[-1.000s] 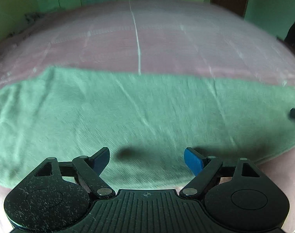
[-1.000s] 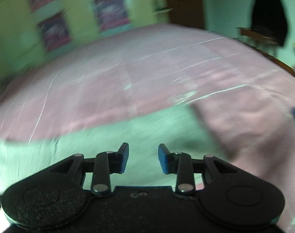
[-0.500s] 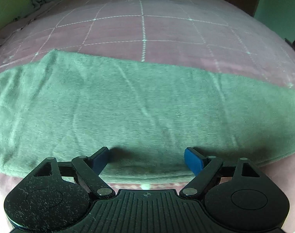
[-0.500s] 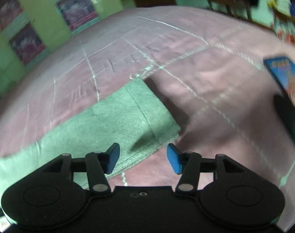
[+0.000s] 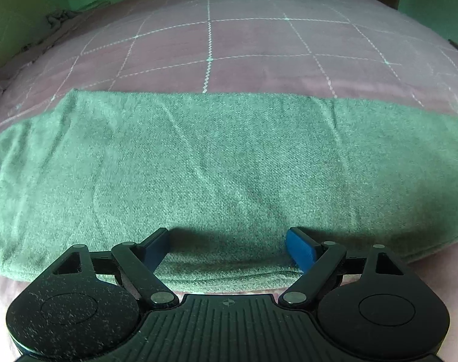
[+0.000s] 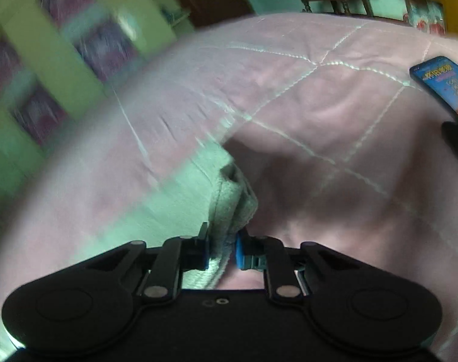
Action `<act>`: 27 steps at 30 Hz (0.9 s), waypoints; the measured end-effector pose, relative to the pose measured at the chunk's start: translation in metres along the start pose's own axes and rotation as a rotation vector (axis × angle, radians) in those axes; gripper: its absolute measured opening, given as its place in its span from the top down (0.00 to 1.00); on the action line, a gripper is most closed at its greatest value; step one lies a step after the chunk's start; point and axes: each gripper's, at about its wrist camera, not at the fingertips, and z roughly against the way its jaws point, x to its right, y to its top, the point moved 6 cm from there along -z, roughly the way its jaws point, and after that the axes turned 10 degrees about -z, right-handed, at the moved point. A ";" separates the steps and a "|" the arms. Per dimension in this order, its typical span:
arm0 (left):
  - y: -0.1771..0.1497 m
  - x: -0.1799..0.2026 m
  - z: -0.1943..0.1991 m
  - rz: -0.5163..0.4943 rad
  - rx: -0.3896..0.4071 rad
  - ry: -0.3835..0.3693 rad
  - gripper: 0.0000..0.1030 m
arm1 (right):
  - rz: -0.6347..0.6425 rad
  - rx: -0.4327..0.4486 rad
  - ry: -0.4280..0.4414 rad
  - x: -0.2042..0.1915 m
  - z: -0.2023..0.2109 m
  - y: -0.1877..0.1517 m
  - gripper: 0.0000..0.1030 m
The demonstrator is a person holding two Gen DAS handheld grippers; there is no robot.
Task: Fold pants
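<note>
Pants [image 5: 229,166] lie flat across the near edge of the pink quilted bed [image 5: 259,39] — green cloth. Left gripper [image 5: 227,242] hovers over their near hem, jaws wide, nothing pinched. Right gripper [image 6: 221,249] is closing on a bunched corner of the pants — cloth between its pads.

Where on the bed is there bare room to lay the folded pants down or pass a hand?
Bare: the pink quilt beyond the far edge of the green pants, up to the green wall. Also the stretch between the pant end in the closing right gripper and the phone. Crowded: the near edge, where the open left gripper hovers over the pants.
</note>
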 end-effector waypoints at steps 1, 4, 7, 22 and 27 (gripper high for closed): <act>0.001 0.000 0.000 -0.007 -0.005 0.002 0.19 | -0.042 -0.014 0.004 0.007 -0.003 0.000 0.86; 0.004 -0.016 0.007 0.034 -0.026 -0.073 0.19 | -0.006 0.005 -0.019 -0.011 0.005 0.004 0.85; 0.004 -0.055 0.021 0.117 0.002 -0.094 0.19 | 0.074 0.045 0.098 -0.060 0.030 0.007 0.85; -0.064 -0.238 0.035 0.498 -0.012 -0.154 0.19 | 0.618 -0.321 0.297 -0.270 0.006 -0.248 0.63; -0.062 -0.213 0.028 0.543 -0.023 -0.338 0.19 | 0.613 -0.353 0.361 -0.262 0.027 -0.258 0.39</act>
